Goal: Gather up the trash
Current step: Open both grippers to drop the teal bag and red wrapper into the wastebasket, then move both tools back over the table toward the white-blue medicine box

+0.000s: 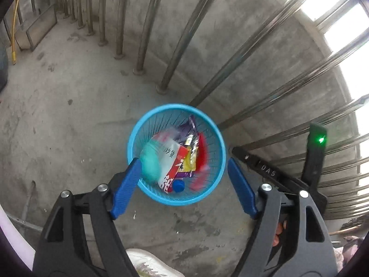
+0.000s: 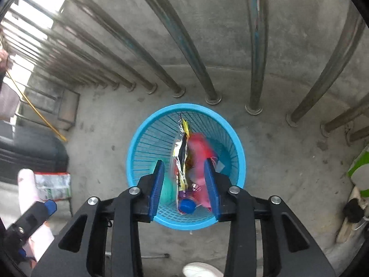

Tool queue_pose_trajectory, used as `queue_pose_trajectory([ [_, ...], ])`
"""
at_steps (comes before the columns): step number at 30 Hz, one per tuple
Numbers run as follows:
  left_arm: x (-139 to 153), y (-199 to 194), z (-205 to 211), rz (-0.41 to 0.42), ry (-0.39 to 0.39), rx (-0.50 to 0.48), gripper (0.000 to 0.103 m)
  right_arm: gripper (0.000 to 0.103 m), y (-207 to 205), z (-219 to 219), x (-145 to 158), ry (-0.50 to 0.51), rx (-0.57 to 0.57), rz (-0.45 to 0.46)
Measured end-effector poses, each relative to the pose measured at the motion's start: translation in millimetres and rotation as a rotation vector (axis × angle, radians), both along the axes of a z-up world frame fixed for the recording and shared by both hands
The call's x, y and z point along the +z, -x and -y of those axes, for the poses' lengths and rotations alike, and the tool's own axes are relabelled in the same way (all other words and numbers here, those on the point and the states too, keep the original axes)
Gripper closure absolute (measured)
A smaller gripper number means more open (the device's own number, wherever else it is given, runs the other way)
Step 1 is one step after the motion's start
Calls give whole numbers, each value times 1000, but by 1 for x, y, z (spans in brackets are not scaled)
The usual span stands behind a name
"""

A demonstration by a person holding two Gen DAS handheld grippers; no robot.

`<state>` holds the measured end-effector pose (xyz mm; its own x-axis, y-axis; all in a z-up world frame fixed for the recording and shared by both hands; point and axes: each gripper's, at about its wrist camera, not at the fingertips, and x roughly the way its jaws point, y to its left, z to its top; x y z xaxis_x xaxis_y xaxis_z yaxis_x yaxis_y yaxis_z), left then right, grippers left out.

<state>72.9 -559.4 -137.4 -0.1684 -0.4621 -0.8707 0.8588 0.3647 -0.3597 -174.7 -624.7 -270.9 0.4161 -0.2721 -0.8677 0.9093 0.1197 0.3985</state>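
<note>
Left wrist view: left claw [image 1: 183, 173] hanging wide apart over one blue basket [image 1: 138, 127] on concrete floor [image 1: 57, 115], gripping nothing; blurred teal wad [image 1: 150, 161] lying just beside its left finger. Right claw [image 2: 184, 184] standing partly apart above same basket, pads pressing nothing; red wrapper [image 2: 198, 152] showing blurred between fingers. Wrappers and one blue bottle cap [image 2: 187, 206] sitting inside basket.

Soft daylight enters through the railing [image 1: 265, 46], blown out white beyond it. Fisheye curves the bars; trash in the blue basket [image 1: 147, 198] smears with motion blur.
</note>
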Motion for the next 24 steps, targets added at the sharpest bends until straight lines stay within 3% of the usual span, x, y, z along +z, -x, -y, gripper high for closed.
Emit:
queue_pose_trajectory([
  [6,29,-6,-22,4,63,23,30,67,13,-13,12,14,-18,62],
  [10,61,-4,-50,15,139,30,30,67,22,-34,39,53,-8,122],
  [14,103,-9,-92,-71,238,81,30,60,23,-63,78,95,46,217],
  [20,176,-5,-183,49,370,160,30,45,-2,-112,136,151,227,336],
  [24,201,-3,-262,136,418,227,27,38,-28,-152,171,179,387,369],
])
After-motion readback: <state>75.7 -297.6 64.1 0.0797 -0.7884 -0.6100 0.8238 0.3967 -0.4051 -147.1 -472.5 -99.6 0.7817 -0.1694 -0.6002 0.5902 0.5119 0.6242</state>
